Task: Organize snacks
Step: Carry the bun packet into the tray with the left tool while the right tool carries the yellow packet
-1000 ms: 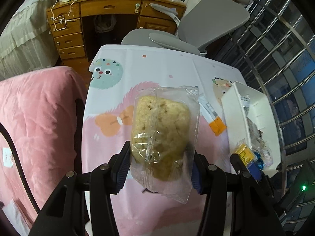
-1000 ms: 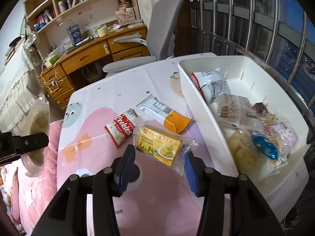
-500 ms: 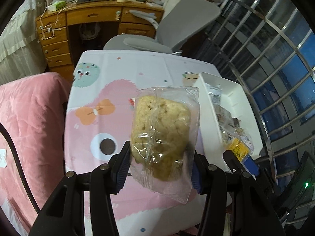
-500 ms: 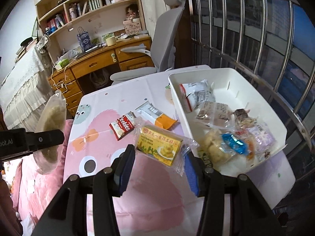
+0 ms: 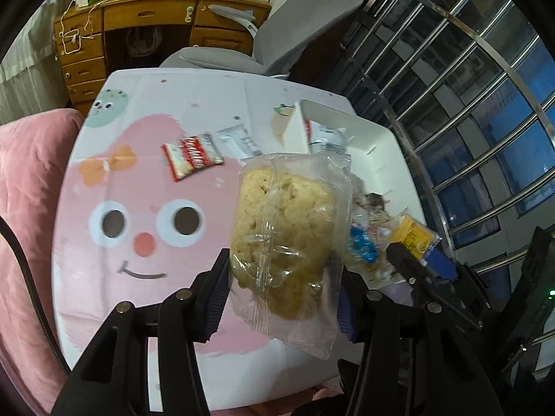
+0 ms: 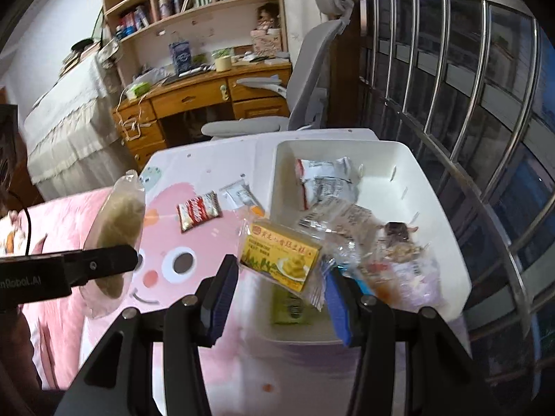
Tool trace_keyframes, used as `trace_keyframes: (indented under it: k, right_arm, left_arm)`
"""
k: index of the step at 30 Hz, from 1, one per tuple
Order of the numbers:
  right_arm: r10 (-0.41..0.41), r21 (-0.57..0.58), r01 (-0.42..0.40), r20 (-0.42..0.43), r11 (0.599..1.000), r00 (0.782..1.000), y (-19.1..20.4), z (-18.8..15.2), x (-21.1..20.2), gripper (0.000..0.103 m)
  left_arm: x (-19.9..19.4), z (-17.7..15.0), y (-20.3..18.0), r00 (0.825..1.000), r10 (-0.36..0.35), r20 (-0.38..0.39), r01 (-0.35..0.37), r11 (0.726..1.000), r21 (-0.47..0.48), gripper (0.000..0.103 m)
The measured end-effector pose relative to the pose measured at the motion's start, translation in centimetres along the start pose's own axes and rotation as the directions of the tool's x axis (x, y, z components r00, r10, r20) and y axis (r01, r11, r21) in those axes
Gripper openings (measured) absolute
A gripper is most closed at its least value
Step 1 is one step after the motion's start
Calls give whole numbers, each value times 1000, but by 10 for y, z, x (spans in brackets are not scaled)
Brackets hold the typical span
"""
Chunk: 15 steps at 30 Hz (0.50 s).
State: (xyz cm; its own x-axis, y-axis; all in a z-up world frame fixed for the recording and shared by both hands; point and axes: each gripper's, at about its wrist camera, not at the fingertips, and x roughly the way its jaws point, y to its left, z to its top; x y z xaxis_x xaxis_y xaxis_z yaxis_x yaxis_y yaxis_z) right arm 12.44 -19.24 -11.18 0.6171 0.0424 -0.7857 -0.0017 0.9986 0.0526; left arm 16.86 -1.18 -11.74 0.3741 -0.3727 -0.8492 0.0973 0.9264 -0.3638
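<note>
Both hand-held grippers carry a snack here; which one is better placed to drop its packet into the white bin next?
Right. The right hand-held gripper holds the yellow packet at the white bin's near end. The left hand-held gripper holds its clear-wrapped cake further from the bin.

Bin's (image 6: 430,187) far half free.

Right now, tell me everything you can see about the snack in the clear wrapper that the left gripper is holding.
The clear-wrapped snack is a pale, crumbly, lumpy cake sealed in a see-through plastic packet with crimped ends and a seam down its front. It stands roughly upright, clamped at its lower half between the blue pads of the left gripper, lifted clear of the table. In the right wrist view it appears edge-on. Nothing but the pads touches it.
</note>
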Motion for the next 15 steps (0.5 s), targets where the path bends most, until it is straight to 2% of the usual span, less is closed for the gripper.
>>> trace_keyframes:
  k: [8, 15]
  right_arm:
    - [67, -123, -73, -51, 990, 996, -61, 1, 3, 49]
    - [136, -240, -148, -69, 959, 988, -94, 4, 5, 49]
  left_arm:
    - [30, -10, -61, 1000, -18, 21, 18, 1000, -14, 51]
    - [55, -10, -103, 998, -41, 39, 42, 999, -19, 51]
